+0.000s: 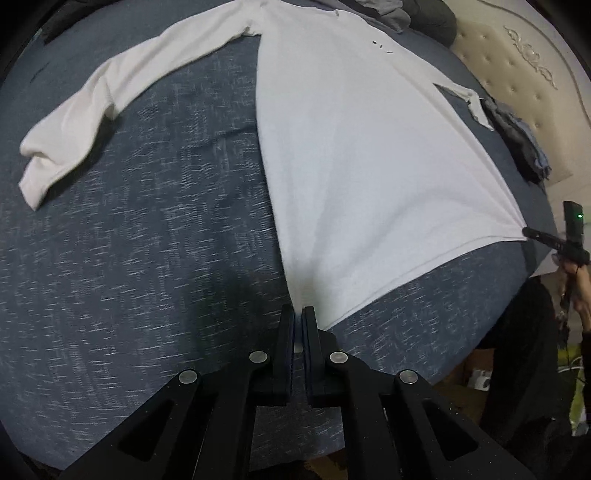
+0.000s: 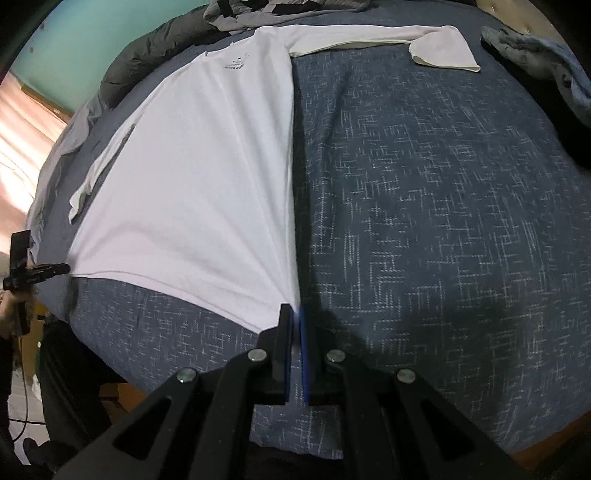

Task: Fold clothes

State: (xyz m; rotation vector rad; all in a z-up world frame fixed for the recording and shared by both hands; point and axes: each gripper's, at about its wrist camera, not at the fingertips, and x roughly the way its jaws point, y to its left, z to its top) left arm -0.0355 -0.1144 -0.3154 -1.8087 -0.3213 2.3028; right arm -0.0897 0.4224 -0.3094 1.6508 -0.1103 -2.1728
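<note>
Your left gripper has its jaws pressed together on one bottom corner of the white shirt, with the cloth fanning out in tight creases from the pinch. Your right gripper is clamped the same way on the opposite bottom corner, the shirt's side edge running straight ahead from its jaws. Between the two grips, the hem hangs slightly raised over the blue bedspread. The shirt lies face up with both long sleeves spread outward. Dark crumpled clothes sit beyond the collar.
</note>
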